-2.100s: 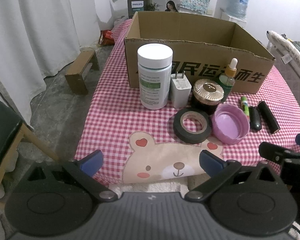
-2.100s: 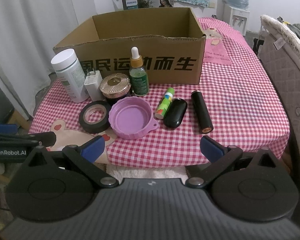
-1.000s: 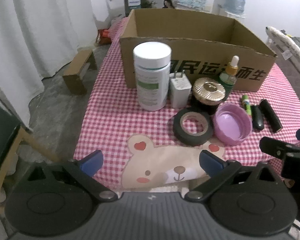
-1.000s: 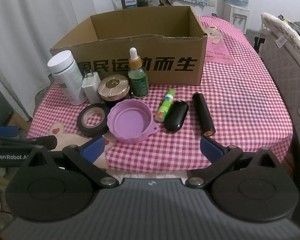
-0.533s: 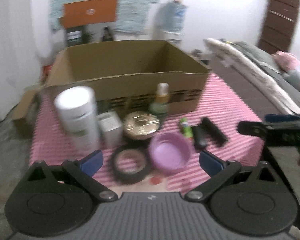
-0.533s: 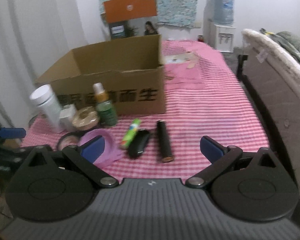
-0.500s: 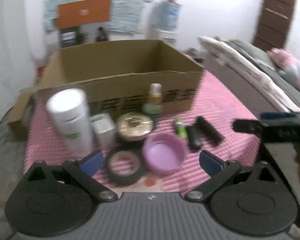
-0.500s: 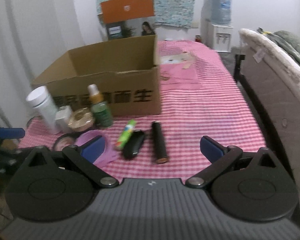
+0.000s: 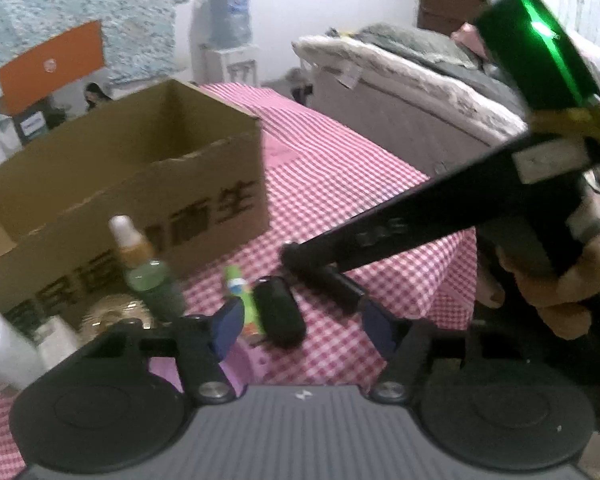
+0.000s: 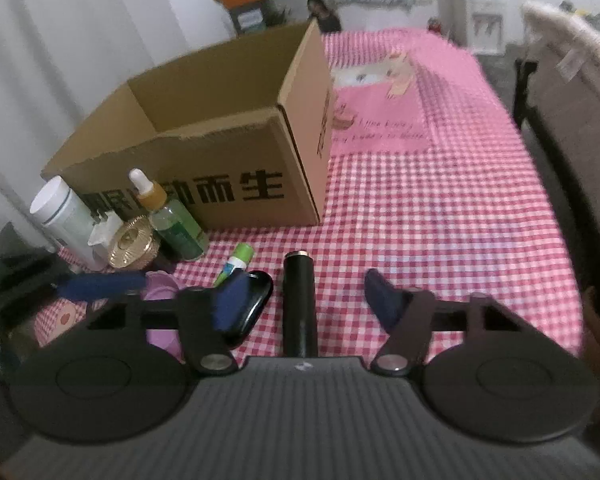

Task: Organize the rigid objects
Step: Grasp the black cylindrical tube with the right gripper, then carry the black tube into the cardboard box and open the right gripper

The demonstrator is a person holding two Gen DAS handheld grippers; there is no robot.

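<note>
Left wrist view: the left gripper (image 9: pixel 300 326) has its jaws wide, nothing between them. In front of the box (image 9: pixel 140 184) lie a dropper bottle (image 9: pixel 148 276), green stick (image 9: pixel 242 296), black case (image 9: pixel 280 312) and black tube (image 9: pixel 336 286).

Right wrist view: the right gripper (image 10: pixel 300 300) is spread wide around the tube (image 10: pixel 300 300), not touching it, in front of the box's (image 10: pixel 236 136) right corner.

Both wrist views low, facing cardboard box (image 9: pixel 132 184).
</note>
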